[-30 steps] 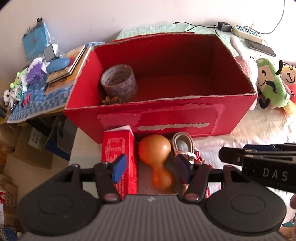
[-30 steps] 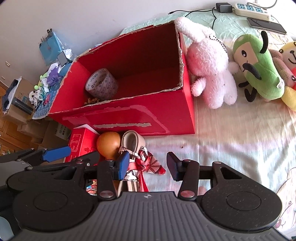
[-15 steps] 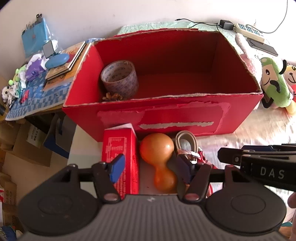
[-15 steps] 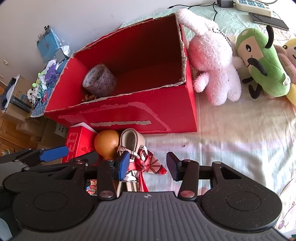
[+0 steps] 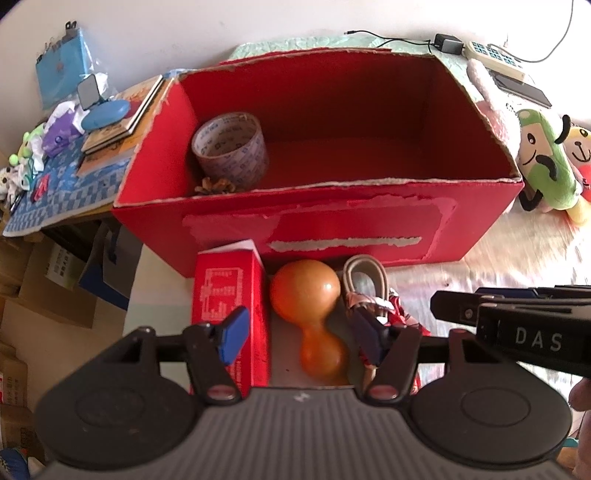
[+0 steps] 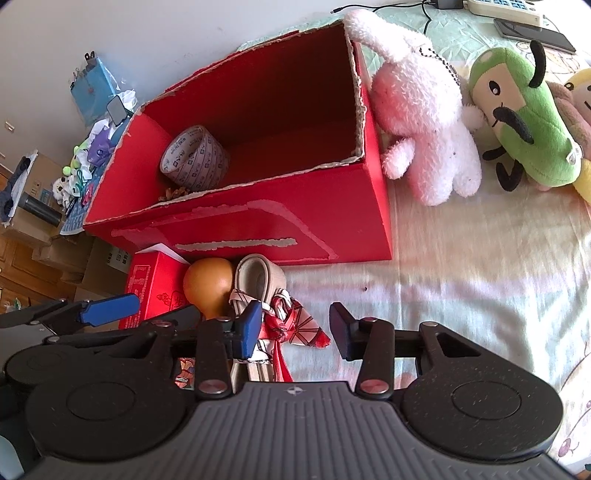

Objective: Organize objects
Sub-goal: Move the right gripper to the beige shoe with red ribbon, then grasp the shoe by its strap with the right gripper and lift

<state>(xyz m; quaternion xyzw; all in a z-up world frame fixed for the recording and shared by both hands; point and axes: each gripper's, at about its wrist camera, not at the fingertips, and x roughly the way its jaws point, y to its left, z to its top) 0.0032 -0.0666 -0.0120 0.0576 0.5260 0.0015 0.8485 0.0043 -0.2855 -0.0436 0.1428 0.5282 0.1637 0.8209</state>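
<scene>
A big red cardboard box (image 5: pixel 354 225) (image 6: pixel 258 221) stands on the bed, holding a tape roll (image 5: pixel 231 147) (image 6: pixel 194 155) and a small pine cone (image 5: pixel 214 184). In front of it lie a small red carton (image 5: pixel 231 295) (image 6: pixel 151 280), an orange gourd (image 5: pixel 310 306) (image 6: pixel 208 282), a beige loop (image 5: pixel 365 277) (image 6: pixel 258 277) and a red patterned cloth (image 6: pixel 295 328). My left gripper (image 5: pixel 301 334) is open, its fingers either side of the gourd. My right gripper (image 6: pixel 295 328) is open over the cloth.
Plush toys sit right of the box: a pink rabbit (image 6: pixel 424 122) and a green one (image 6: pixel 524 122) (image 5: pixel 543 162). A cluttered side table (image 5: pixel 74 155) stands left. A power strip (image 5: pixel 495 59) and phone (image 6: pixel 535 31) lie at the back.
Both grippers have moved slightly forward toward the box; the items in front look a little closer. Jaws remain open.
</scene>
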